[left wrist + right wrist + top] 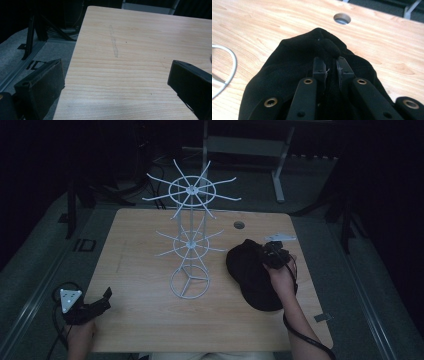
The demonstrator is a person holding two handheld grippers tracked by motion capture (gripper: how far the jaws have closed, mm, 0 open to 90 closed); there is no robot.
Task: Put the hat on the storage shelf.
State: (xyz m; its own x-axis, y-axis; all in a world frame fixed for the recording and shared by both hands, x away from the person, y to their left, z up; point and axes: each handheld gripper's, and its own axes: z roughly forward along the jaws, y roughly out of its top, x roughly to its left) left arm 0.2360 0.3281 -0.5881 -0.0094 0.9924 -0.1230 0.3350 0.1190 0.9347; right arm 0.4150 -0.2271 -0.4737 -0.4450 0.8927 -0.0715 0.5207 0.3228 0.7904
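Observation:
A black cloth cap (250,276) lies on the right part of the wooden table (150,325). My right gripper (273,254) rests on its far right side, shut on a fold of the fabric. In the right gripper view the two jaws (331,63) pinch a ridge of the black cap (287,62) close together. A white wire rack (190,245) with two tiers of radiating hooks stands upright at the table's middle. My left gripper (106,296) rests at the near left corner, open, with bare wood between its jaws (116,72).
A round cable hole (239,225) sits in the table behind the cap, also in the right gripper view (342,18). A small white card (280,238) lies just behind the right gripper. The rack's base ring (232,60) lies left of the cap. Dark floor surrounds the table.

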